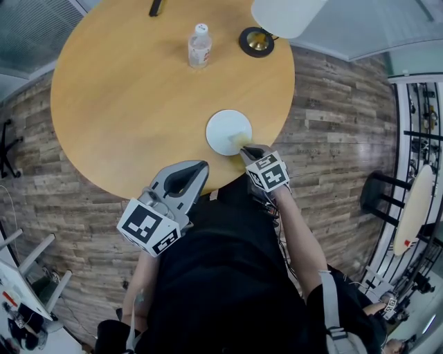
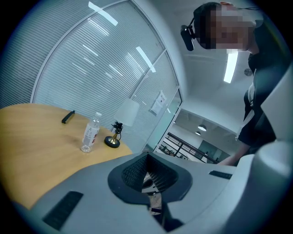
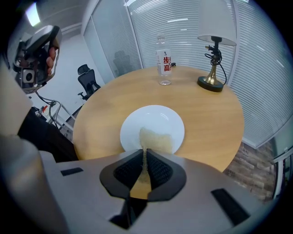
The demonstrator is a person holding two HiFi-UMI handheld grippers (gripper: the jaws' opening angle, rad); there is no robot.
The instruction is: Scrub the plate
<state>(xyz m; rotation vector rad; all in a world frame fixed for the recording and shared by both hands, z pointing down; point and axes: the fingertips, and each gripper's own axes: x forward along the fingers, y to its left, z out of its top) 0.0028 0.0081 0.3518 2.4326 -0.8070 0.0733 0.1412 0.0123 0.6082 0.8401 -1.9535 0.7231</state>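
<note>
A white plate (image 1: pixel 223 128) lies on the round wooden table (image 1: pixel 131 97), near its front edge. My right gripper (image 1: pixel 246 150) reaches over the plate's near rim and is shut on a pale yellow sponge (image 1: pixel 241 140). In the right gripper view the sponge (image 3: pixel 156 139) sticks out past the jaws of the gripper (image 3: pixel 145 154) and rests flat on the plate (image 3: pixel 155 115). My left gripper (image 1: pixel 192 172) hangs off the table's near edge, close to the person's body. Its jaws (image 2: pixel 148 160) are together with nothing held, and it points up and away from the plate.
At the table's far side stand a clear water bottle (image 1: pixel 199 45) and a lamp with a brass base (image 1: pixel 257 41) and white shade (image 1: pixel 285 14). A black bar-shaped object (image 1: pixel 156 7) lies at the far edge. Wood-plank floor surrounds the table, and an office chair (image 3: pixel 87 80) stands beyond it.
</note>
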